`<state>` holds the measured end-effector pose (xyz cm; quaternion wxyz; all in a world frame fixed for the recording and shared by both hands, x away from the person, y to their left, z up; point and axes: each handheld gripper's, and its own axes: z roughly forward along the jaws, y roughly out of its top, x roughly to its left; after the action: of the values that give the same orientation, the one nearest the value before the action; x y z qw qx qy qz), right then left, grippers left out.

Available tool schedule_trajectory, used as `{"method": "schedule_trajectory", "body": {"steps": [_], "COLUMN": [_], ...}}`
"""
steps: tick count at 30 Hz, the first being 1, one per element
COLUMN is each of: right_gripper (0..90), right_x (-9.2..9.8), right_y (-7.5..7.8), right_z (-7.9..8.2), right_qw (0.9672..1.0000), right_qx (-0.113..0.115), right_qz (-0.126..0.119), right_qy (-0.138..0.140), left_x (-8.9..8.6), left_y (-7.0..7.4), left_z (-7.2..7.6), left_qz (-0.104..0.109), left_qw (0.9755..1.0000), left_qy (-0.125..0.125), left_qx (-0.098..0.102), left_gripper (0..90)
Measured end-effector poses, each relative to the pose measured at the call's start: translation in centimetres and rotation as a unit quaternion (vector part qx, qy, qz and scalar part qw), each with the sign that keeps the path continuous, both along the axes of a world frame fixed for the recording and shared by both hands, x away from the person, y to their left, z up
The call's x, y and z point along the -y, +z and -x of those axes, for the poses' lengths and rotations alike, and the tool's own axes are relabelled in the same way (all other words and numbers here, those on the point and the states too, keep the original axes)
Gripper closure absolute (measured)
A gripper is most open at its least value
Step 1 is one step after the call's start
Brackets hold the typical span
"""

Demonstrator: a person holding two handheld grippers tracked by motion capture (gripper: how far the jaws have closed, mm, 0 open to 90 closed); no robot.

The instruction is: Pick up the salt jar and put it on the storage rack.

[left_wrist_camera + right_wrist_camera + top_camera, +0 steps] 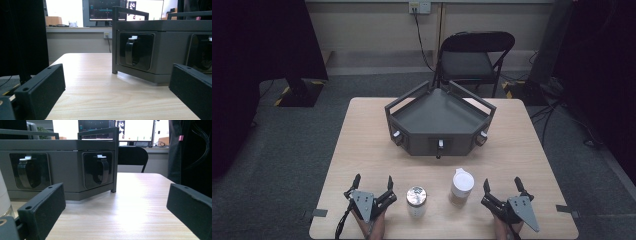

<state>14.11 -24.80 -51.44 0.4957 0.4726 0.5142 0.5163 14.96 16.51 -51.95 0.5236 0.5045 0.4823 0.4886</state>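
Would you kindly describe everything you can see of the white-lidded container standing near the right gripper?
The white-lidded container is a small upright cylinder with a white cap that seems to carry a small tab or spout at its rear edge; the body below looks clear with brownish contents, though it is too small to be sure. It stands on the light wooden table, near the front edge, between the silver-topped jar and the right gripper. Nothing touches it; the gripper's jaws stand open beside it, apart.
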Motion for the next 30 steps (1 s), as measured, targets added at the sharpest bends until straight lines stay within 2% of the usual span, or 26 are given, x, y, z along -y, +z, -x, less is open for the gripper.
{"method": "schedule_trajectory", "body": {"steps": [5,7,21,25,30], "right_gripper": [0.7,0.7,0.7,0.7,0.7], "right_x": [-0.01,-0.01,-0.04,-0.04,-0.07], "right_y": [-0.09,-0.09,-0.1,-0.1,-0.1], "right_z": [0.05,0.05,0.06,0.06,0.08], "right_qw": [1.0,1.0,1.0,1.0,1.0], "right_qx": [0.002,0.002,0.002,0.003,0.003], "right_qz": [-0.002,-0.003,-0.003,-0.003,-0.003], "right_qy": [-0.001,-0.001,-0.002,-0.002,-0.003], "left_x": [-0.01,-0.24,-0.22,-0.14,-0.63], "left_y": [0.0,-0.02,0.02,0.15,0.74], "left_z": [0.01,0.01,-0.07,-0.11,-0.01], "left_qz": [0.0,0.0,0.003,-0.002,0.01], "left_qw": [1.0,1.0,1.0,0.9999,0.9996], "left_qy": [0.0,-0.008,-0.009,-0.014,-0.022], "left_qx": [0.0,0.0,0.0,-0.004,-0.017], "left_gripper": [0.0,0.0,0.1,0.1,0.0]}}
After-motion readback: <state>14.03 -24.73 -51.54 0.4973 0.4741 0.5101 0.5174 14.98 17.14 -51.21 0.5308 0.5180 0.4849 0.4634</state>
